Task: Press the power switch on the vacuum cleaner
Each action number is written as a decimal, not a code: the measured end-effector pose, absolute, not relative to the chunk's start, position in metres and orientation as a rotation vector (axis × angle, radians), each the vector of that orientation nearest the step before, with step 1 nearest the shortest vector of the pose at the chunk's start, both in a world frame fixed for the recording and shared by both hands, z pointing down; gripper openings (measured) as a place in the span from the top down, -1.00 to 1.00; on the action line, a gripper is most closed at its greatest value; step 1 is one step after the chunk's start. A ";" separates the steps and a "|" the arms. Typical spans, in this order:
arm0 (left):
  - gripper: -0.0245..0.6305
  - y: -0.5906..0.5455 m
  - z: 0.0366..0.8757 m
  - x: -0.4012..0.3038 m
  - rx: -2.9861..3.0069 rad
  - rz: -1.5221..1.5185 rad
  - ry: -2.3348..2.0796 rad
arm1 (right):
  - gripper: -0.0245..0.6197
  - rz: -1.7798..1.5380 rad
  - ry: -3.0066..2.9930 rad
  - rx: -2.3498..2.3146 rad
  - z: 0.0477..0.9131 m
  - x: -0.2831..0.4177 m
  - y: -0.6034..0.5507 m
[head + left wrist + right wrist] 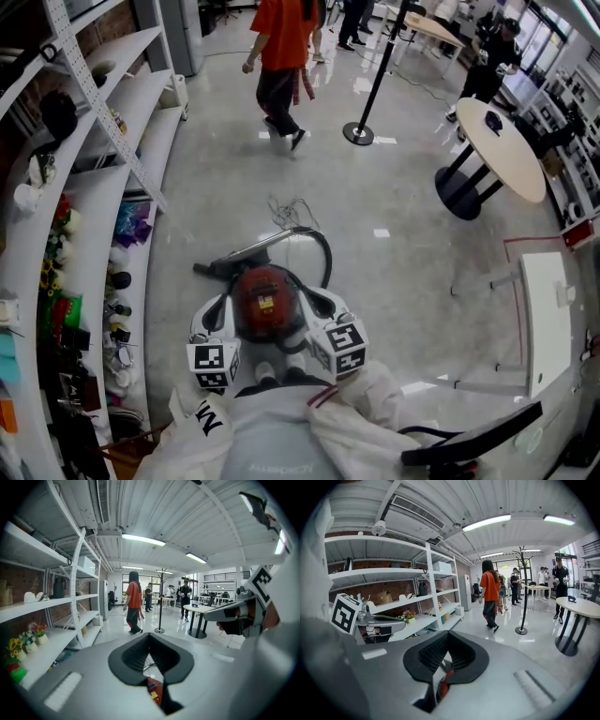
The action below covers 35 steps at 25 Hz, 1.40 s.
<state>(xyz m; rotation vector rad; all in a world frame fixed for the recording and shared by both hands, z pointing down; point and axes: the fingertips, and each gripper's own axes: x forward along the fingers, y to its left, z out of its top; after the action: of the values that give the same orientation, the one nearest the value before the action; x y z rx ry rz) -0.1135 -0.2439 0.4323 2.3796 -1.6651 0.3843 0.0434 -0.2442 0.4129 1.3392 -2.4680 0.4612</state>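
A red canister vacuum cleaner [265, 298] lies on the grey floor right in front of me, its hose and wand [258, 247] stretching away to the left. I cannot make out its power switch. My left gripper [217, 311] sits at the vacuum's left flank and my right gripper [322, 305] at its right flank, both just above it. In the left gripper view the left gripper [150, 637] is shut and holds nothing, with a bit of the red vacuum [153, 691] showing below it. The right gripper [449, 634] is likewise shut, a red sliver of the vacuum [444, 684] beneath it.
White shelving [122, 159] with small items runs along the left. A person in an orange top [281, 56] walks away ahead. A black stanchion post [361, 127] and a round table [506, 150] stand farther off; a white table [548, 319] is at right. A loose cord [289, 211] lies beyond the vacuum.
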 end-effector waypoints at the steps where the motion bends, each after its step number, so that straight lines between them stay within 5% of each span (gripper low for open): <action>1: 0.93 -0.245 0.432 -0.114 2.381 0.378 -1.663 | 0.92 0.459 -2.468 1.347 0.412 0.043 -0.244; 35: 0.93 -0.178 0.430 -0.123 2.403 0.361 -1.661 | 0.92 0.398 -2.436 1.381 0.410 0.040 -0.177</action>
<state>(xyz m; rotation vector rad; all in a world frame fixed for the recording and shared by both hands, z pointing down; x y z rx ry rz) -0.1233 -0.1777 0.4296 2.4031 -1.6606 0.3611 0.0403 -0.1773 0.4100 1.3809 -2.4362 0.3984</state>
